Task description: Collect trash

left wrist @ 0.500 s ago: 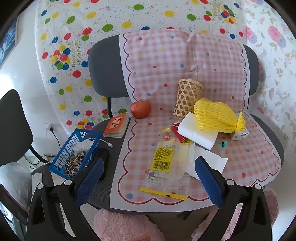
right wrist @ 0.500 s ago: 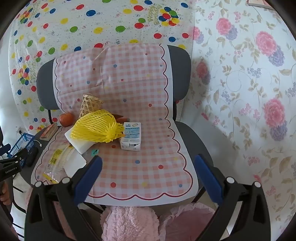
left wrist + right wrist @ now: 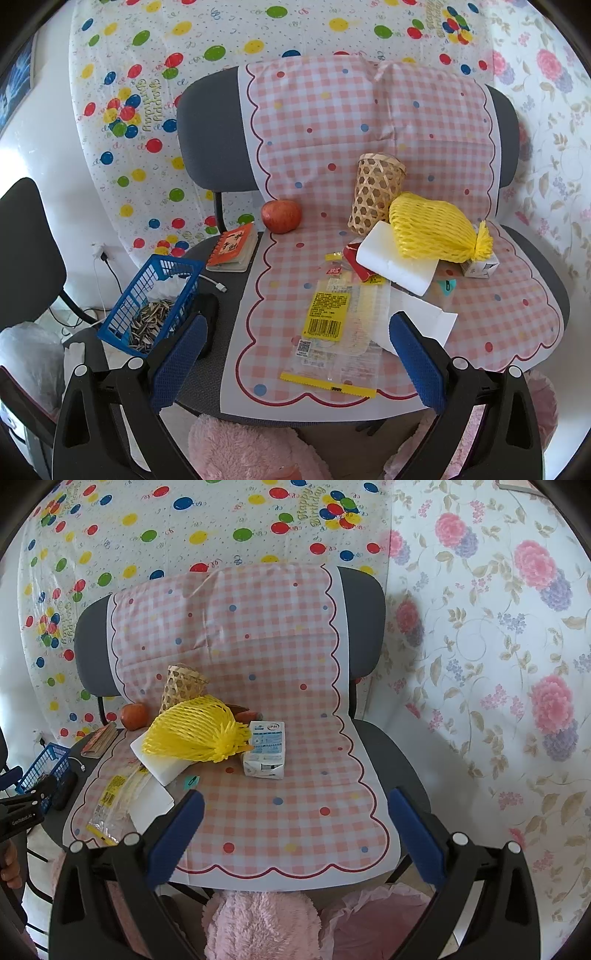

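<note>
On the chair seat's left edge a blue basket [image 3: 155, 299] holds seed shells. The clear wrapper [image 3: 332, 328] lies flat between the left gripper [image 3: 295, 354]'s wide, empty fingers. Further right, yellow foam netting [image 3: 192, 731] touches a small carton [image 3: 266, 749], beyond the right gripper [image 3: 295, 830], likewise spread and holding nothing.

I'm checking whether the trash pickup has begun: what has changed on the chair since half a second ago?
Nothing visibly changed. The left gripper and the right gripper stand open and empty as before, above the chair's front edge. The wrapper, yellow net, foam block, carton, apple and blue basket lie where they were.
</note>
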`<state>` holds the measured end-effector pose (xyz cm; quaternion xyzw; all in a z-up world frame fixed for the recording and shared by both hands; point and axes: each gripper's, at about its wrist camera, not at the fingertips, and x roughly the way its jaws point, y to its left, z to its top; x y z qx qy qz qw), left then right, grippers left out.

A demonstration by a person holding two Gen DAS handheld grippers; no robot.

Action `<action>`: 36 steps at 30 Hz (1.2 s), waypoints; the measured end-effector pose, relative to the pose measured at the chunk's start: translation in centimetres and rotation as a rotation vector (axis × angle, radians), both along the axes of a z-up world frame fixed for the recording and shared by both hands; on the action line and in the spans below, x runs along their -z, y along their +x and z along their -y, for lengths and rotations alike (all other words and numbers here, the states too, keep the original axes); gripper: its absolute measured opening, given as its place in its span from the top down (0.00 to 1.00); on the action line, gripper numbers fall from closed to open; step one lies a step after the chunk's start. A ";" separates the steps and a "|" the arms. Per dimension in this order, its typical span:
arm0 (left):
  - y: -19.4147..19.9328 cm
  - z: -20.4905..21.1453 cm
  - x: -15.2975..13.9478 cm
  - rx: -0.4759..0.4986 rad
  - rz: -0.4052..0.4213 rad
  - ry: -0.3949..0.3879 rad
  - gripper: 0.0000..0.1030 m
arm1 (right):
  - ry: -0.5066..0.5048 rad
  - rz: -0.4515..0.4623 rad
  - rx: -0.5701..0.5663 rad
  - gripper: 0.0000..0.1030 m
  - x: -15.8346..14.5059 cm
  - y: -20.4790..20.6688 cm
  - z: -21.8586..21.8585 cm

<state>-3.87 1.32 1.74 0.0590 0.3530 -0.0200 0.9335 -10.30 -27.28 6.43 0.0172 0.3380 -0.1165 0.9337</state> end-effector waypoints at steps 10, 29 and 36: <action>-0.1 -0.6 0.1 -0.008 -0.002 -0.003 0.06 | 0.000 -0.001 -0.004 0.06 0.7 -0.2 -0.1; 0.1 -0.1 0.3 -0.010 -0.009 -0.001 0.06 | -0.005 -0.016 -0.002 0.06 0.4 0.1 0.2; 0.1 -0.2 0.5 -0.012 -0.011 0.001 0.06 | -0.008 -0.025 -0.003 0.06 0.7 0.1 0.1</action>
